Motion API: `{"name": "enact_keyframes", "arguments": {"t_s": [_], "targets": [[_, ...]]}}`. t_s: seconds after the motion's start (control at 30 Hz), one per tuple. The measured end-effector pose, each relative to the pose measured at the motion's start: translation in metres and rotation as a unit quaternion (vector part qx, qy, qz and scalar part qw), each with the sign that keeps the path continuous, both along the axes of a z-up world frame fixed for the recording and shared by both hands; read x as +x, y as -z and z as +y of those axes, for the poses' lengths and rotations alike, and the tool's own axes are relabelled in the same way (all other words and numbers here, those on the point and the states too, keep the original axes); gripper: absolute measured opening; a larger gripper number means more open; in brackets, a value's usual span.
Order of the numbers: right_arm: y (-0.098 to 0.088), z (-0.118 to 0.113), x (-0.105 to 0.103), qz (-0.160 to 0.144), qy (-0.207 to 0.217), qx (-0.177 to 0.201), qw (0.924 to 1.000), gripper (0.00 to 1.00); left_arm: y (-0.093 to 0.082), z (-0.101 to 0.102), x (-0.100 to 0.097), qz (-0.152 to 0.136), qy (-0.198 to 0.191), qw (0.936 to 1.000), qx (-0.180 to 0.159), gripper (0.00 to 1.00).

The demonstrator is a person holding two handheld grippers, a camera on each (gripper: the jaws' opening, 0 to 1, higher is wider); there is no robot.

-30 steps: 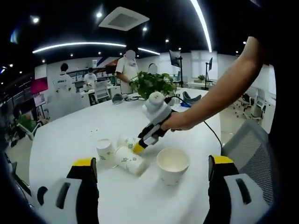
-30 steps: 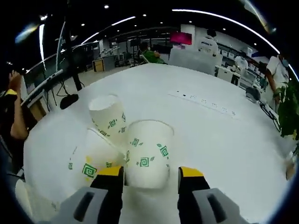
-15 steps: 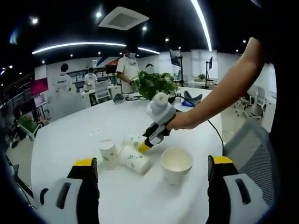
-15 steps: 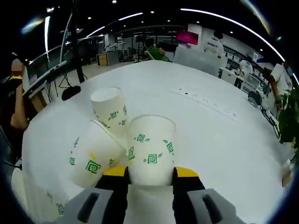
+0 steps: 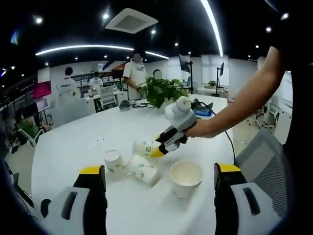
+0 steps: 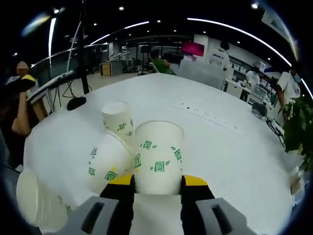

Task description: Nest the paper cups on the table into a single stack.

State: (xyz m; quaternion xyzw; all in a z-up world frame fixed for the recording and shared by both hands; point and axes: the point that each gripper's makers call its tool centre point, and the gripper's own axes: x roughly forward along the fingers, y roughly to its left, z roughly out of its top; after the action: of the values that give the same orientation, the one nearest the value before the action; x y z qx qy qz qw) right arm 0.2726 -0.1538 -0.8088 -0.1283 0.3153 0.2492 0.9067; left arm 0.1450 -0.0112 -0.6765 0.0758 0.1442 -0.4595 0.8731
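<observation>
In the right gripper view, the right gripper [image 6: 156,180] is closed on a paper cup [image 6: 157,156], whose base is clamped between the two yellow-tipped jaws with its open mouth pointing away from the camera. The held cup is white, smooth and tapered, and is printed with small green square-spiral marks and leaves; no writing can be read on it. Touching the held cup on its left, a second cup [image 6: 108,160] of the same print is seen lying on its side on the worktop [image 6: 230,156]. Just beyond that one, a third cup [image 6: 117,120] is seen mouth down, its flat round base on top. A fourth cup [image 6: 36,203] is seen at the lower left edge, nearer the camera than the held cup.

In the left gripper view, the left gripper [image 5: 159,188] is held wide open with nothing between its grey, yellow-capped jaws. Past it, the fourth cup [image 5: 185,177] stands upright with its plain white inside showing. The right gripper [image 5: 159,152] is seen above the worktop [image 5: 73,142], gripped by a person's hand [image 5: 198,129], with the held cup [image 5: 145,148] at its tip. Beside the held cup lie the tipped cup [image 5: 143,169] and the mouth-down cup [image 5: 113,164]. The worktop is white, smooth and rounded. A leafy green plant [image 5: 161,89] stands at its far side, well beyond the held cup.
</observation>
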Motion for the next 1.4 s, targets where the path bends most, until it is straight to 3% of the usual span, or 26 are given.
{"name": "enact_keyframes", "arguments": {"t_s": [0.53,0.97,1.4], "targets": [[-0.041,-0.020,-0.039,-0.015,0.005,0.056,0.9983,0.35,-0.006,-0.008,0.007,0.009,0.007,0.9999,-0.010,0.78],[-0.077,0.000,-0.089,-0.047,-0.055,0.113,0.9910,0.36,-0.014,-0.019,0.007,0.016,0.029,0.9994,-0.008,0.64],[-0.107,0.015,-0.127,-0.071,-0.104,0.131,0.9833,0.36,-0.033,-0.044,-0.005,0.022,0.086,0.9957,-0.027,0.48]]}}
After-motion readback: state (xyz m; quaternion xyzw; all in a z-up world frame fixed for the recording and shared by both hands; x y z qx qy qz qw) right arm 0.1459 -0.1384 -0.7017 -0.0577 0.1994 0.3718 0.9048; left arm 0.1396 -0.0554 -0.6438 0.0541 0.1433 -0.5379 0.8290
